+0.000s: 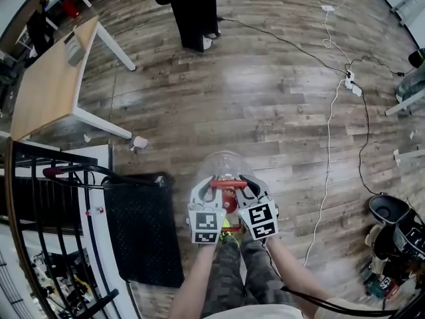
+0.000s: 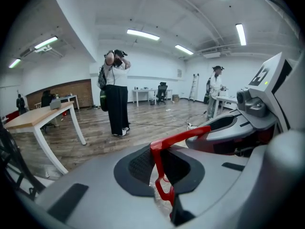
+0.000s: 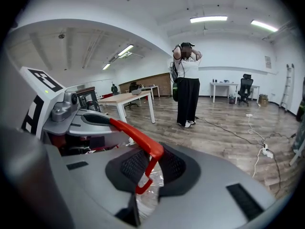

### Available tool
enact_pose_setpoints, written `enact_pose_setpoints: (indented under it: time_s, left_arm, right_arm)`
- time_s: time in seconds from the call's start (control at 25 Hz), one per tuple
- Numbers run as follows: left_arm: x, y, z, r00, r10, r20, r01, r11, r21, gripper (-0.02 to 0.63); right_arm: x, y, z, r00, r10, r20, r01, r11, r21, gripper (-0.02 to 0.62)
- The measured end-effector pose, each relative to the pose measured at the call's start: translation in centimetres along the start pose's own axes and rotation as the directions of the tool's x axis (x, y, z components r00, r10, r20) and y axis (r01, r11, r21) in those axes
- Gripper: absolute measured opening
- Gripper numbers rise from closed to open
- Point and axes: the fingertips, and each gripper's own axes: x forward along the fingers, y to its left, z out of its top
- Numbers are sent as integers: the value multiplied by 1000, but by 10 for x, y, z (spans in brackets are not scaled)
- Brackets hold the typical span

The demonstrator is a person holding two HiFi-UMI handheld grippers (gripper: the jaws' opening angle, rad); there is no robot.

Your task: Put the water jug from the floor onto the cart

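Grips the water jug (image 1: 222,166) by its red handle (image 1: 228,184) with the left gripper (image 1: 207,191) and right gripper (image 1: 250,187), fingers clamped tight on either end, at dead centre, apparently clear of the floor (image 1: 265,98). Keep both hands level to check any swing, carry toward the cart (image 1: 143,231) at 8 o'clock, and set down squarely on its black deck before easing either grip.

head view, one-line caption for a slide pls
The left gripper and right gripper grip the water jug's red handle beside the black cart.
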Motion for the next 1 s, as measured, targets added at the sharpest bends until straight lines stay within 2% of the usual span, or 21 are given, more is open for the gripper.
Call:
enact_pose_setpoints:
  time_s: [0.28, 0.48, 0.76, 1.0]
  left_arm:
    - [-37, -6, 40, 999, 18, 36, -18, 1000, 1, 31]
    - [-61, -6, 62, 998, 47, 47, -45, 998, -34, 31]
    - [-99, -15, 56, 990, 136, 38, -132, 987, -88, 30]
    - [-121, -11, 44, 973, 230, 24, -224, 964, -143, 29]
  right_arm:
    - [-36, 13, 39, 999, 26, 27, -25, 999, -31, 63]
    - [-55, 24, 65, 997, 67, 37, -64, 996, -67, 63]
    - [-80, 50, 64, 985, 174, 24, -170, 978, -121, 63]
    - [-79, 69, 60, 964, 266, -2, -263, 951, -161, 63]
